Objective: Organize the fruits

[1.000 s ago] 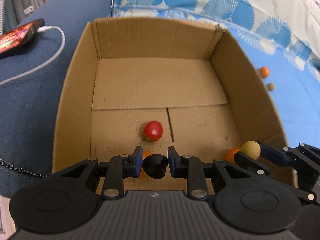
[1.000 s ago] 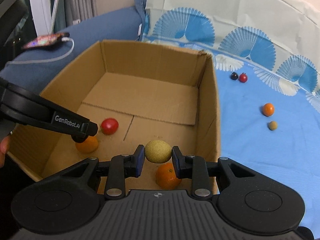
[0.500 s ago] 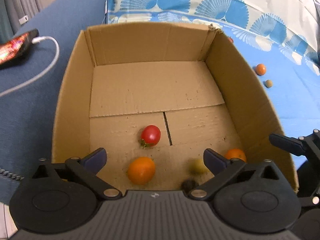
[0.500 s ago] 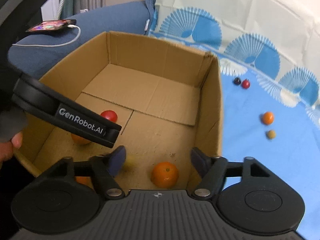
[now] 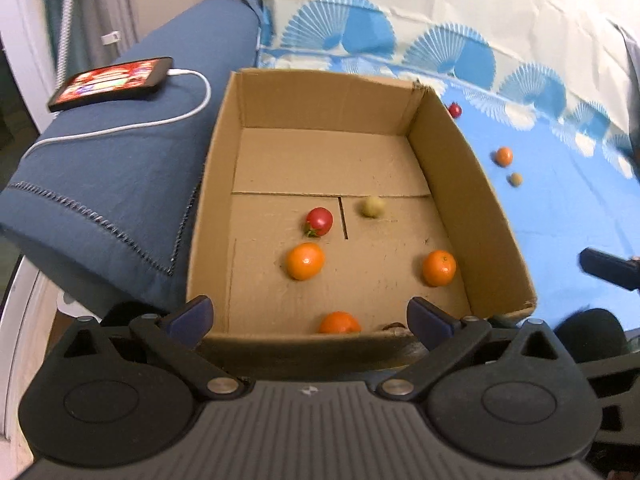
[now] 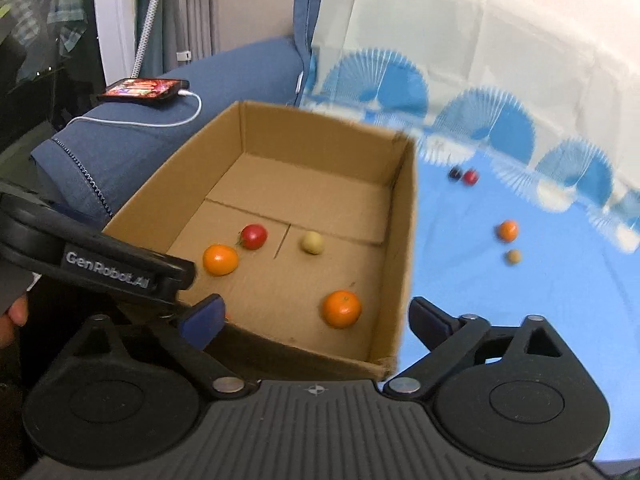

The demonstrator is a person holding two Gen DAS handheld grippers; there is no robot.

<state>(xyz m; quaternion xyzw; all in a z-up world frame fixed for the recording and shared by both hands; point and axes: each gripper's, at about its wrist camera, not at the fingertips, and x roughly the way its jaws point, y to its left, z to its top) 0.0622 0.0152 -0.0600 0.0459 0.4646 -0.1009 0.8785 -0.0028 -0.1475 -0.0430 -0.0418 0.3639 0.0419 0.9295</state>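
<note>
The cardboard box (image 5: 472, 184) stands on a light blue cloth (image 5: 560, 216) with white and blue fan patterns; this cloth also rises behind the box. To the left of the box is a dark blue cushion (image 5: 120, 176), and on it lies a phone (image 5: 112, 82) with a lit screen, connected to a white cable (image 5: 160, 120). What the screen shows cannot be read. Further left in the right wrist view there is a white frame and dark glass.

Inside the box lie a red tomato (image 5: 319, 221), a pale yellow fruit (image 5: 373, 206), and three oranges: one in the middle (image 5: 305, 261), one near the right wall (image 5: 439, 268) and one at the near wall (image 5: 339, 323). On the cloth, well apart from the box, are a small orange fruit (image 6: 508, 230), a brownish one (image 6: 513, 257) just beside it, and further back a dark fruit (image 6: 454, 173) touching a red one (image 6: 471, 177).

The left tongs (image 5: 309, 315) are wide apart and hold nothing, above the near edge of the box. The right tongs (image 6: 314, 318) are also wide apart and empty, at the near right corner of the box. On the side of the left device, the writing "GenRobot.AI" (image 6: 107, 269) can be read.
</note>
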